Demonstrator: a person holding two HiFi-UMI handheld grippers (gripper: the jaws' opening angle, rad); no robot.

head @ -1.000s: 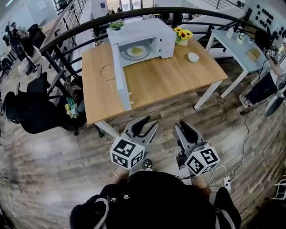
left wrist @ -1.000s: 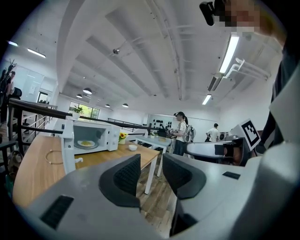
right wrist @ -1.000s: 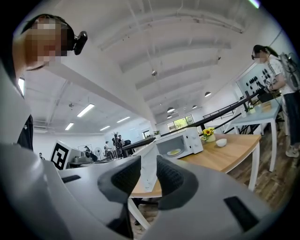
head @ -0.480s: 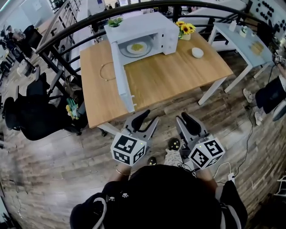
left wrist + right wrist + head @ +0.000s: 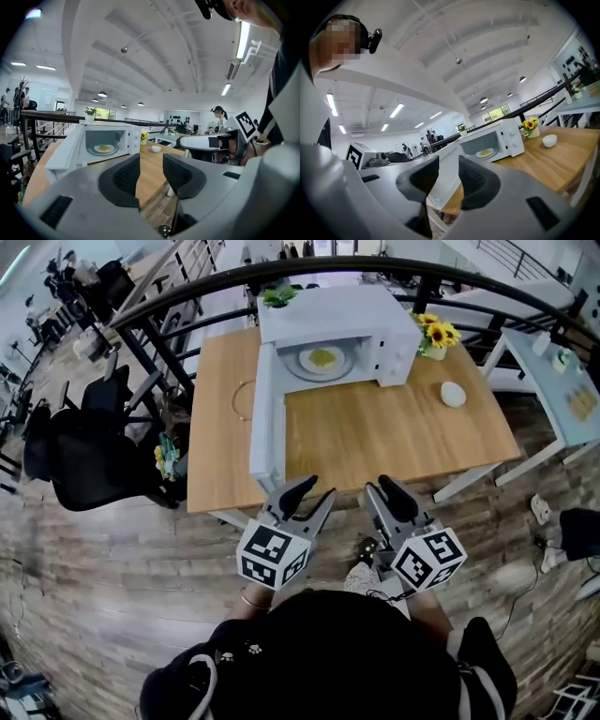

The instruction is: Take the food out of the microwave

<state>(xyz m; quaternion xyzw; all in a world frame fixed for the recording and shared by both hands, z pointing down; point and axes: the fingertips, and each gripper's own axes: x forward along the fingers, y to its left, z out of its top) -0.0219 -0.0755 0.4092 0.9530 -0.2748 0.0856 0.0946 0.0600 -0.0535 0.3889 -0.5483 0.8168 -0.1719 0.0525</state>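
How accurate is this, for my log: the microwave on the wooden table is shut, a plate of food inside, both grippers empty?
Not shut: the head view shows the microwave open, door swung out. The rest holds: plate of food inside, left gripper and right gripper empty.

Wooden table (image 5: 375,442) stands on plank floor (image 5: 112,568). White microwave (image 5: 342,320) sits at the far edge, roughly mid-width. Its door (image 5: 264,423) is wide open, swung out on the microwave's left side and reaching toward the near edge. Sunflower pot (image 5: 436,334) is just right of the microwave, same far edge. White bowl (image 5: 453,394) is right of the microwave, nearer than the pot, clear of both. Thin ring (image 5: 240,399) lies flat left of the microwave, beside the door. Tabletop in front of the microwave is bare wood.
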